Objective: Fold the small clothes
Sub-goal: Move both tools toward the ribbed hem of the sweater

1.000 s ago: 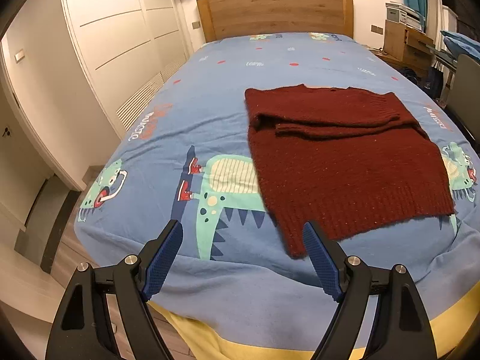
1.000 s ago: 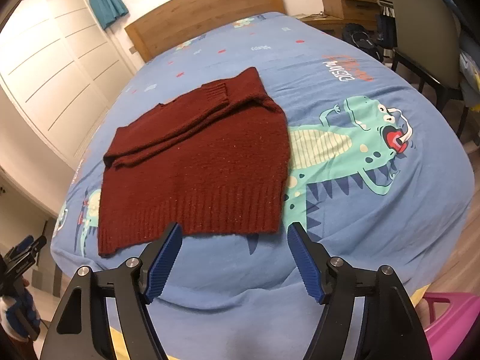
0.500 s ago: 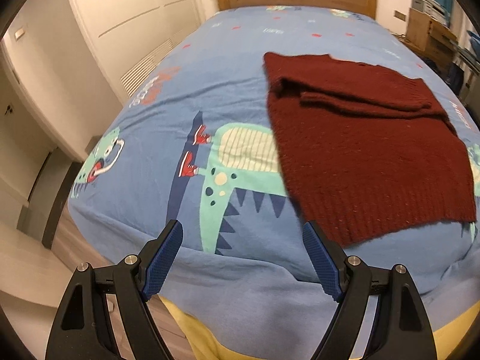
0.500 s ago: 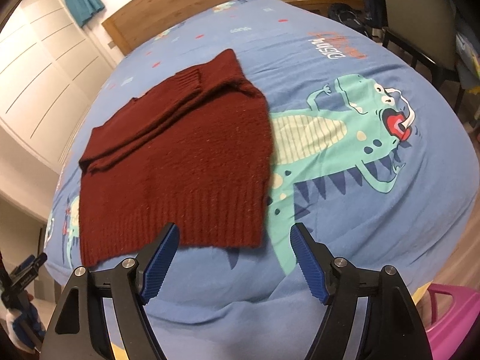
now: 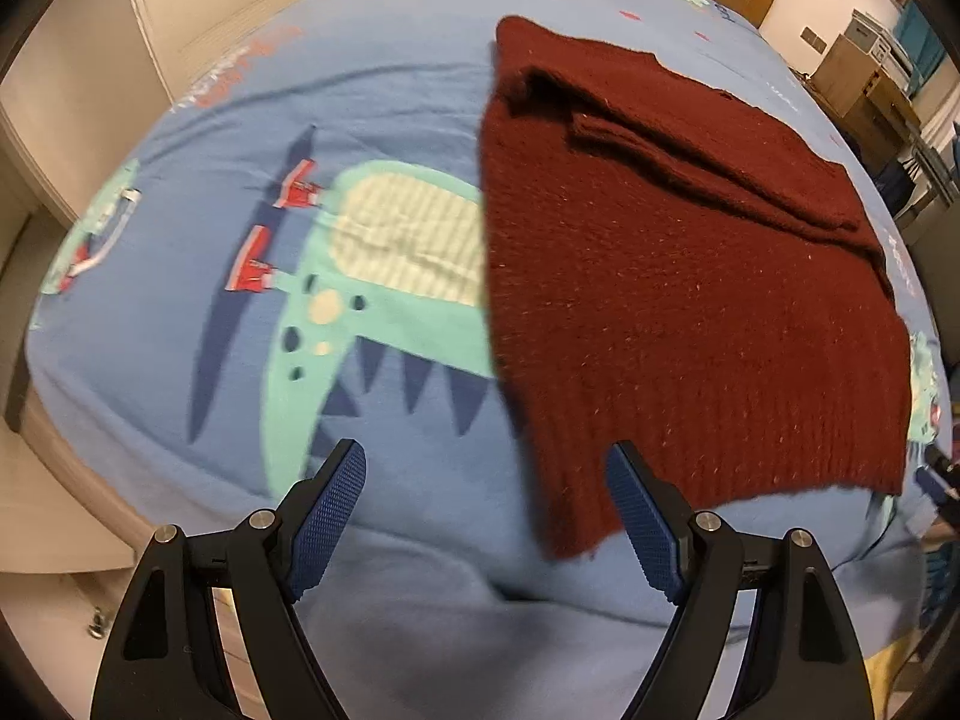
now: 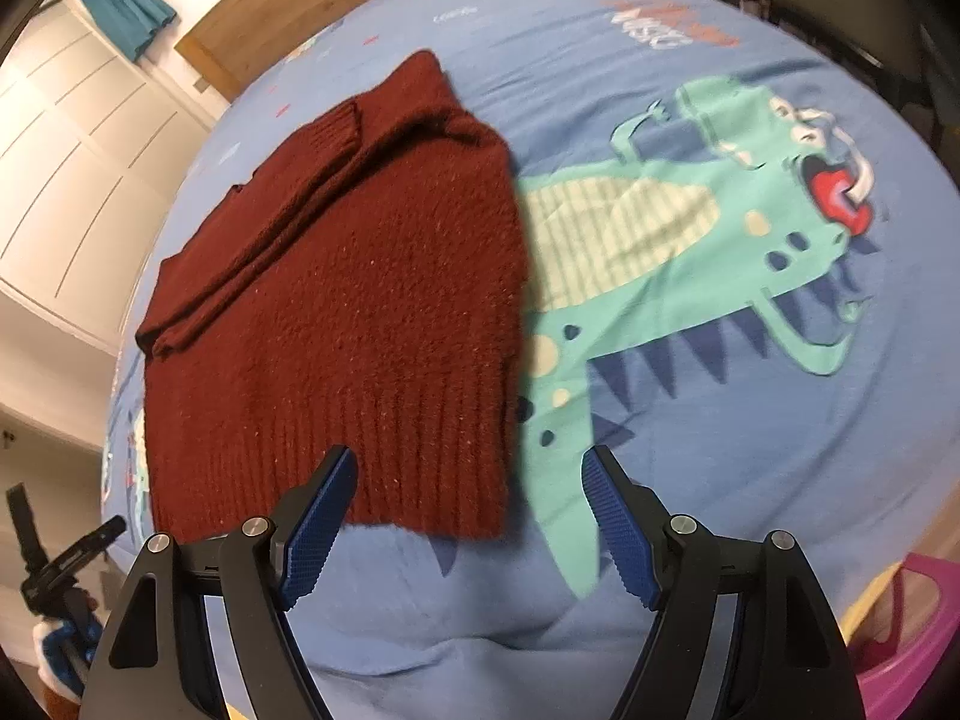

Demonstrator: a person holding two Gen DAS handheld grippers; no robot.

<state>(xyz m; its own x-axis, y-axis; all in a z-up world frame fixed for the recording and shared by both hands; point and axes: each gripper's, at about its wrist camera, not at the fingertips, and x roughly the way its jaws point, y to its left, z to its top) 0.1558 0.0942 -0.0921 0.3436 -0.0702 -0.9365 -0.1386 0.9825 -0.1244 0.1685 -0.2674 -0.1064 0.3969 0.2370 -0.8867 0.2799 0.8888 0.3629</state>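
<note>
A dark red knitted sweater (image 5: 690, 276) (image 6: 360, 312) lies flat on a blue bedsheet (image 5: 180, 330) (image 6: 720, 450) printed with a green dinosaur. Its sleeves are folded across its upper part and its ribbed hem faces me. My left gripper (image 5: 486, 462) hangs open just above the hem's left corner, with nothing pinched between its blue pads. Over the hem's right corner my right gripper (image 6: 468, 468) stands open too, the knit edge lying below the gap and untouched. The left gripper (image 6: 66, 558) also shows at the lower left of the right wrist view.
White wardrobe doors (image 6: 72, 168) stand on the left of the bed and a wooden headboard (image 6: 288, 6) at its far end. A wooden cabinet (image 5: 864, 90) is at the far right. A pink object (image 6: 906, 630) sits beside the bed's right near corner.
Both grippers have dropped and tilted down toward the near hem of the sweater, which now looks larger and closer. Their jaws stay open. The sweater has not moved.
</note>
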